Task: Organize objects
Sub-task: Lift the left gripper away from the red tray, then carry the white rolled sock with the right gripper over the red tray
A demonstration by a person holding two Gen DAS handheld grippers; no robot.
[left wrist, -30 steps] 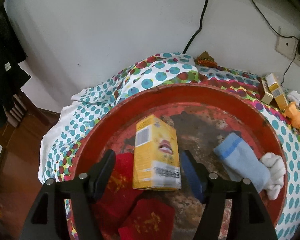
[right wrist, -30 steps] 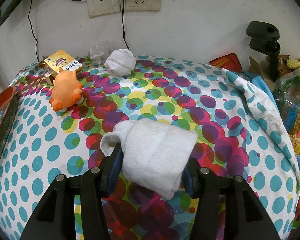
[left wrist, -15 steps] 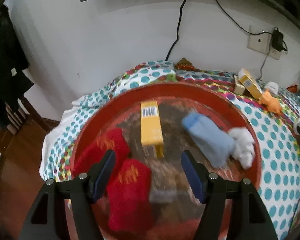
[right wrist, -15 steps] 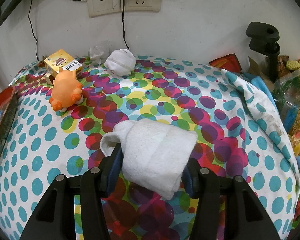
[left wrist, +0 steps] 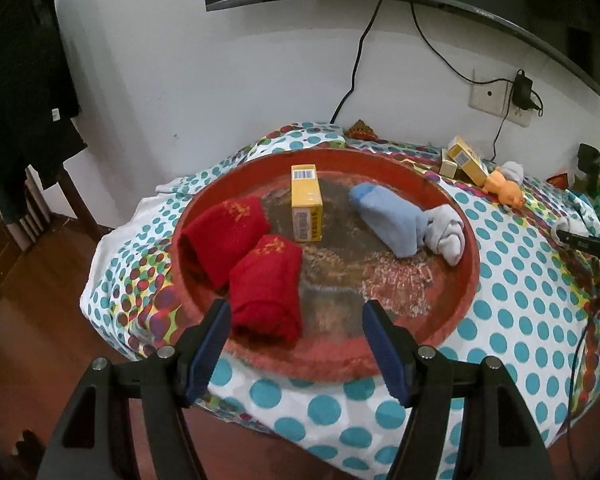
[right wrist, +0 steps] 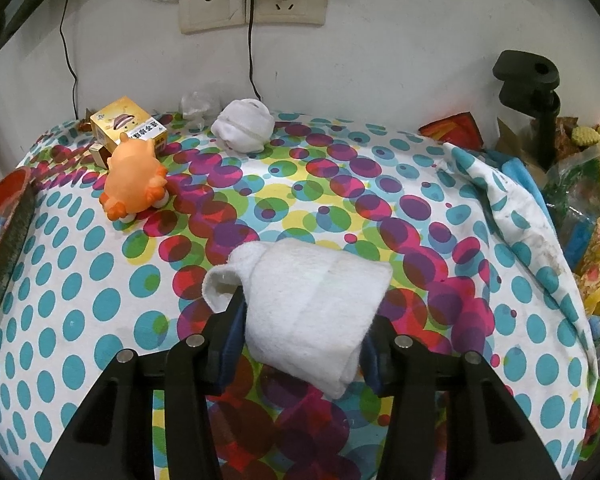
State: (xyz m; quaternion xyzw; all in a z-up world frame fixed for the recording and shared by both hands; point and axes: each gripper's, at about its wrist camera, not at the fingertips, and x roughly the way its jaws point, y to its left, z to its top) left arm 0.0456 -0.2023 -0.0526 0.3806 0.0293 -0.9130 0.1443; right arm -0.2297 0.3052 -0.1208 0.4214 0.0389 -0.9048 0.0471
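Note:
A round red tray (left wrist: 466, 280) lies on the dotted cloth. In it are a yellow box (left wrist: 306, 204), two red rolled socks (left wrist: 224, 236) (left wrist: 270, 284), a blue sock (left wrist: 392, 218) and a grey-white sock (left wrist: 446, 232). My left gripper (left wrist: 298, 344) is open and empty, above the tray's near rim. My right gripper (right wrist: 300, 340) is shut on a white rolled sock (right wrist: 312, 308), just above the cloth. The tray's edge (right wrist: 4, 252) shows at the far left in the right wrist view.
An orange toy animal (right wrist: 134, 184), a yellow box (right wrist: 128, 124) and a white sock ball (right wrist: 244, 124) lie near the wall. Cables hang from wall sockets (right wrist: 252, 4). A black clamp (right wrist: 528, 84) and cluttered bags (right wrist: 580, 200) stand at the right. Wooden floor (left wrist: 28, 300) lies left of the table.
My left gripper has drawn back and up from the tray, leaving the yellow box lying in it. My right gripper has stayed still, holding the white sock.

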